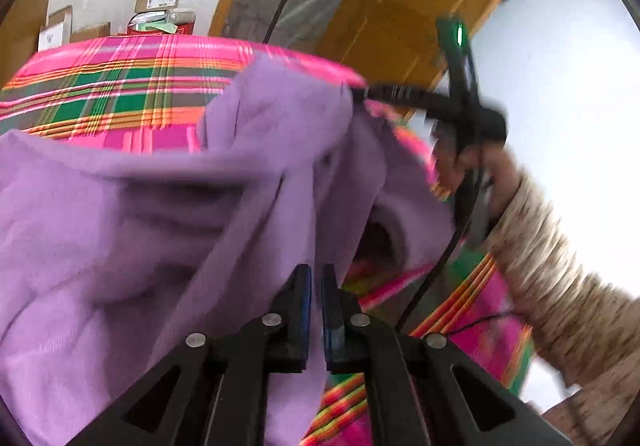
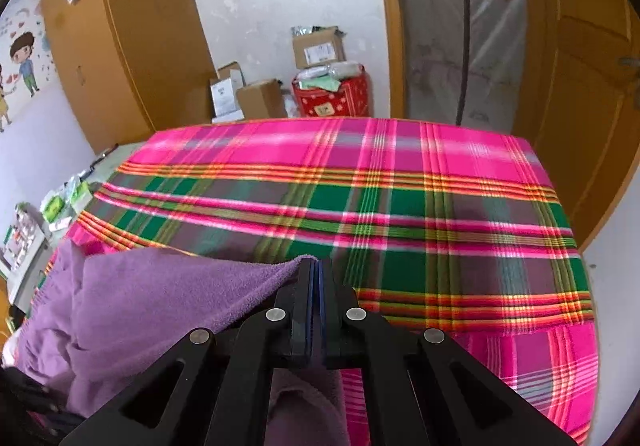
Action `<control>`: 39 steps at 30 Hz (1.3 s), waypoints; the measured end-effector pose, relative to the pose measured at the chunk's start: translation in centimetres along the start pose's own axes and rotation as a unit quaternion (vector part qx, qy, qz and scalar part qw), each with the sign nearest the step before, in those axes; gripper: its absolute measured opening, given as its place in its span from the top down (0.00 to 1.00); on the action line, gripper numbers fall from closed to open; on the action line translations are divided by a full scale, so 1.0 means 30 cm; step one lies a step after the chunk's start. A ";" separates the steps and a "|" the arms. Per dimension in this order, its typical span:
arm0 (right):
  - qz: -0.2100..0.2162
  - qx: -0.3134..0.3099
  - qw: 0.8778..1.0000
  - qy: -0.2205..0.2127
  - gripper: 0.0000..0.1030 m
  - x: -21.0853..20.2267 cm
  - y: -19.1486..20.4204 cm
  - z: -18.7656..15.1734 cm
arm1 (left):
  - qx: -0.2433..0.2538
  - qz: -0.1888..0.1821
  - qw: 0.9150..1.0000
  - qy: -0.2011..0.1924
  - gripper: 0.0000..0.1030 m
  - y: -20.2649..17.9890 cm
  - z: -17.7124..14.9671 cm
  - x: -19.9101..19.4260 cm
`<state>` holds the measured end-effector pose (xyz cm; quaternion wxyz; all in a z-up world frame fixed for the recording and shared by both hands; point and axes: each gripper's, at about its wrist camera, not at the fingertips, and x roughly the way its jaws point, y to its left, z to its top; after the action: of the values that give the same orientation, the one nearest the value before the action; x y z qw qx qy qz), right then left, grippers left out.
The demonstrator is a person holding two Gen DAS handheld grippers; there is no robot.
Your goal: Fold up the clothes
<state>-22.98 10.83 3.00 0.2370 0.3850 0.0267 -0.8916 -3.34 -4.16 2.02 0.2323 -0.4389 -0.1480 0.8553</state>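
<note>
So the thing being folded here is a soft purple fleece garment [image 1: 132, 230], and it's up off the pink-and-green plaid bed cover [image 2: 400, 205] at both ends, slung between the two grippers with the rest sagging down toward the cover. The right gripper [image 2: 316, 266] has its jaws pressed tight together on a pointed corner of the fleece, and you can see the little nub of fabric poking out at the tips, so that's a solid pinch. In the left wrist view that same right gripper [image 1: 362, 93] shows up stretched out above the far side of the garment, held by a hand [image 1: 460, 161] coming out of a beige knit sleeve [image 1: 560, 266], pulling the top edge taut. The left gripper [image 1: 316, 274] is trickier: its jaws stand nearly together with only a slim gap, and the fleece drapes right over and around them, but I honestly can't tell if any cloth is caught in between. My guess on why it's held like this: lifting two points lets the cloth hang and straighten itself so an edge lines up before it gets laid on the bed cover. Looks-wise the garment is fuzzy and thick, bunched into deep loose folds, with a dark opening showing near the right gripper's side, maybe a sleeve or neck hole. Definitely not a neat folded stack at this point. It's blurry too, so things are moving.
</note>
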 end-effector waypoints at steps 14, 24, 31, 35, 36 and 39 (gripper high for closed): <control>0.011 0.003 1.000 -0.020 0.97 -0.052 -0.005 0.020 | -0.053 -0.020 0.998 -0.011 0.78 0.097 0.238 0.057; 0.002 -0.004 0.999 -0.033 0.97 -0.062 -0.014 0.058 | -0.093 0.009 0.995 -0.039 0.77 0.222 0.386 0.094; -0.011 -0.008 1.000 0.006 0.97 0.052 -0.036 0.067 | -0.095 0.043 0.994 -0.025 0.76 0.255 0.412 0.167; -0.002 -0.002 0.999 0.036 0.96 0.106 -0.056 0.054 | -0.111 0.056 0.992 -0.003 0.76 0.287 0.415 0.201; 0.003 -0.002 0.999 0.042 0.95 0.111 -0.060 0.050 | -0.113 0.059 0.992 -0.006 0.76 0.286 0.407 0.192; 0.013 0.001 0.999 0.049 0.94 0.104 -0.073 0.037 | -0.095 0.060 0.994 -0.019 0.76 0.259 0.387 0.147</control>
<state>-26.55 11.24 1.30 0.2461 0.4285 0.0322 -0.8688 -17.17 -8.99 2.10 0.1352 -0.4508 -0.2063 0.8579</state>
